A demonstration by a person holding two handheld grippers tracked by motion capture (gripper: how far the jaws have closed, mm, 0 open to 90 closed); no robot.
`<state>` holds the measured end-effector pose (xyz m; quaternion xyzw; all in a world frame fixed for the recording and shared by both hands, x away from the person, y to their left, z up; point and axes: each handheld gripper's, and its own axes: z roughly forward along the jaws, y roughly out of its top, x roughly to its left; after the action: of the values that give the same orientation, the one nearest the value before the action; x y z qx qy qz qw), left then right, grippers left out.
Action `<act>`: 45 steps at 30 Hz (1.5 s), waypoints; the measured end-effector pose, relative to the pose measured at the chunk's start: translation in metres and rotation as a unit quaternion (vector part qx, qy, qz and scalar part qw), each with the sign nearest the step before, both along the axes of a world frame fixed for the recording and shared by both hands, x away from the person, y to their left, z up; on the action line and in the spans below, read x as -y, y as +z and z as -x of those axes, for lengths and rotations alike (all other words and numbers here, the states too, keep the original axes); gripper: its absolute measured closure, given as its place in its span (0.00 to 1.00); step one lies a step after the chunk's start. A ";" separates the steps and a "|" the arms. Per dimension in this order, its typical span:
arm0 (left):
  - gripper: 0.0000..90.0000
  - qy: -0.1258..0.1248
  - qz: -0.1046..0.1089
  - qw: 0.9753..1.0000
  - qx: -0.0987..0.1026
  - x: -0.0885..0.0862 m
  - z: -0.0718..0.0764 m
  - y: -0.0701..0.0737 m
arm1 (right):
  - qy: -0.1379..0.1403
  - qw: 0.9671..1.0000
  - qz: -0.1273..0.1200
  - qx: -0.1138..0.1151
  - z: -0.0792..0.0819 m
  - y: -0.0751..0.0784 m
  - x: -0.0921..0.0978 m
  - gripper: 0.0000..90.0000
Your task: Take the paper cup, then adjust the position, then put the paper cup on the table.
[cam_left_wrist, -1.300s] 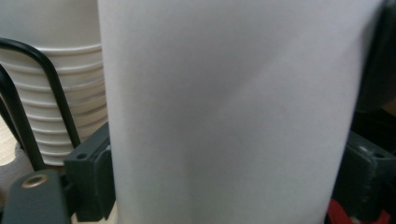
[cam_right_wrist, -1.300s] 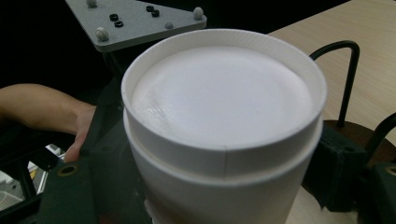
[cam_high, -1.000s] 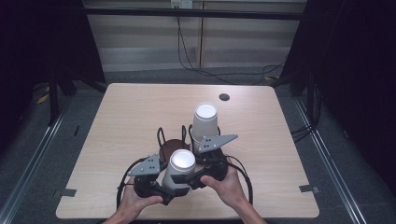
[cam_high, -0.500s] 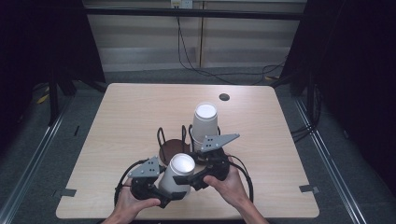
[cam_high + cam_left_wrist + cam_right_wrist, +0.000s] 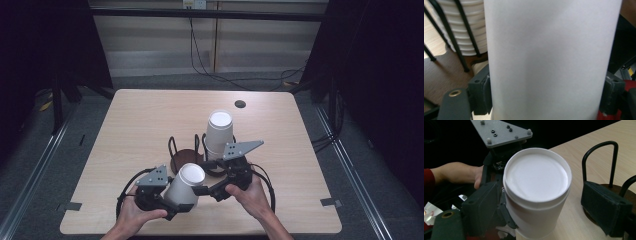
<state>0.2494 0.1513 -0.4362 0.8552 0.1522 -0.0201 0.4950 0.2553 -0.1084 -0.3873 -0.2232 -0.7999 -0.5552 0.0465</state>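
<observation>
Light wooden surface (image 5: 130, 125), dark room around. Left tool (image 5: 167, 192) clamped on white paper cup (image 5: 184, 184): plain, tapered, upside down, flat base up, tilted. Right tool (image 5: 212, 190) jaws apart either side of cup. Behind: wire cup holder (image 5: 184, 150), stack of white cups (image 5: 219, 134).

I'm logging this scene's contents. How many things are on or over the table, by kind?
Loose white paper cup, clamped in the left gripper: 1
Stack of white cups in the rack: 1
Wire cup rack with a brown base: 1
Handheld grippers, counting the right gripper: 2
Total: 5
</observation>
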 end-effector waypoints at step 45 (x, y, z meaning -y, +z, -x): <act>0.21 -0.032 -0.246 0.968 0.031 0.014 -0.007 0.016 | 0.061 0.977 0.204 0.003 -0.001 -0.022 -0.015 0.16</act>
<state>0.2565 0.1370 -0.4202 0.9552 0.1097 0.0283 0.2734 0.2565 -0.0930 -0.4093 -0.1770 -0.9084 -0.3773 0.0321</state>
